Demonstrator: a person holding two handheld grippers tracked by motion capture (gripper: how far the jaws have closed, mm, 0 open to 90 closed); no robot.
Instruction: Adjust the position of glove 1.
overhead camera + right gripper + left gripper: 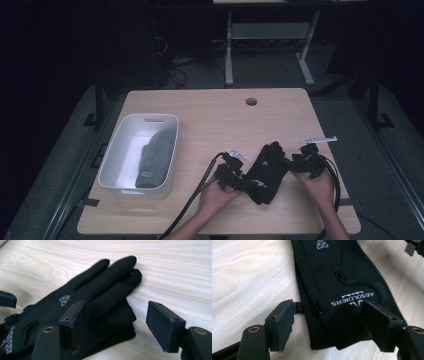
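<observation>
black glove (268, 172) flat on the table (210, 117), left gripper (329, 322) spread astride its cuff, right gripper (117, 322) spread beside its fingers; closing shallow risks pinching one layer, letting the glove slip

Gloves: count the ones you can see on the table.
1 black glove for certain, lying flat on the table between the two grippers; layered edges near its fingers hint at a second underneath. A grey knitted item lies in the white bin.

The glove (268, 170) is black with white lettering and a small white emblem. It lies on a pale wood-grain table (210, 120). A white bin (117, 155) holds a grey knit hat (156, 157).
</observation>
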